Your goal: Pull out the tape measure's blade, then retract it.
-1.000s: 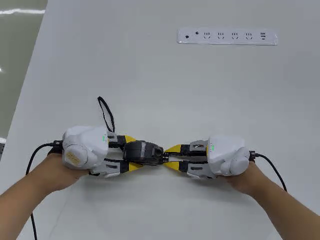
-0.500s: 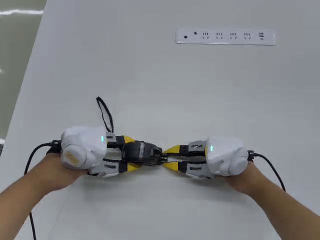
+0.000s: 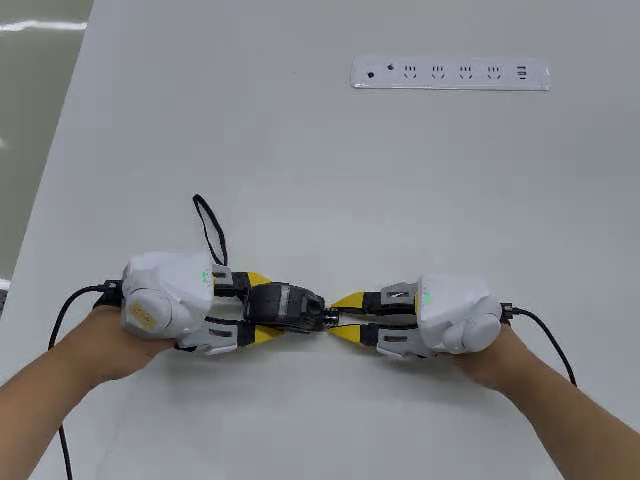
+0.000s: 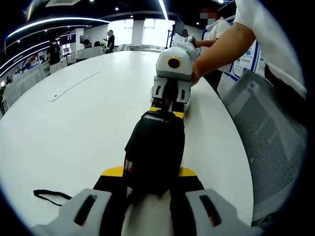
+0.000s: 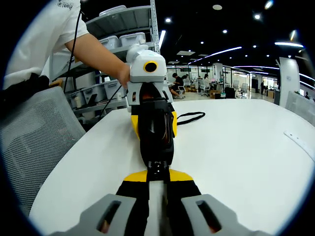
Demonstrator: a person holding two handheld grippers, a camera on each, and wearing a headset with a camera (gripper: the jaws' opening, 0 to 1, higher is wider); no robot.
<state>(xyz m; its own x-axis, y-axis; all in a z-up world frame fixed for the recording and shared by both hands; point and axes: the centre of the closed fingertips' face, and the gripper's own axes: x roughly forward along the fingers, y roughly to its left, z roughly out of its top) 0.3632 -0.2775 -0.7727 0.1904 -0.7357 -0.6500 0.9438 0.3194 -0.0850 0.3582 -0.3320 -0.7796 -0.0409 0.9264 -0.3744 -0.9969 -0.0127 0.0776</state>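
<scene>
A long white table fills the middle of an open office, with strip lights on a dark ceiling, shelves of clear plastic bins and a grey mesh chair back close by. A flat white power strip lies near the table's far edge, well apart from the hands.

Near the person's edge, the black, rounded plastic tape measure rests on the table between the yellow-tipped fingers of the left gripper, which are spread about as wide as the case and pressed against its two sides. In the left gripper view the case sits deep in the jaws.

Facing it nose to nose, the right gripper has its fingers drawn nearly together, pinching the small dark blade end just at the mouth of the case. Hardly any blade shows between the two.

A thin black strap loop trails from the case across the table behind the left gripper.

Print on a white shirt sleeve, seen in the right gripper view, is too small to read
</scene>
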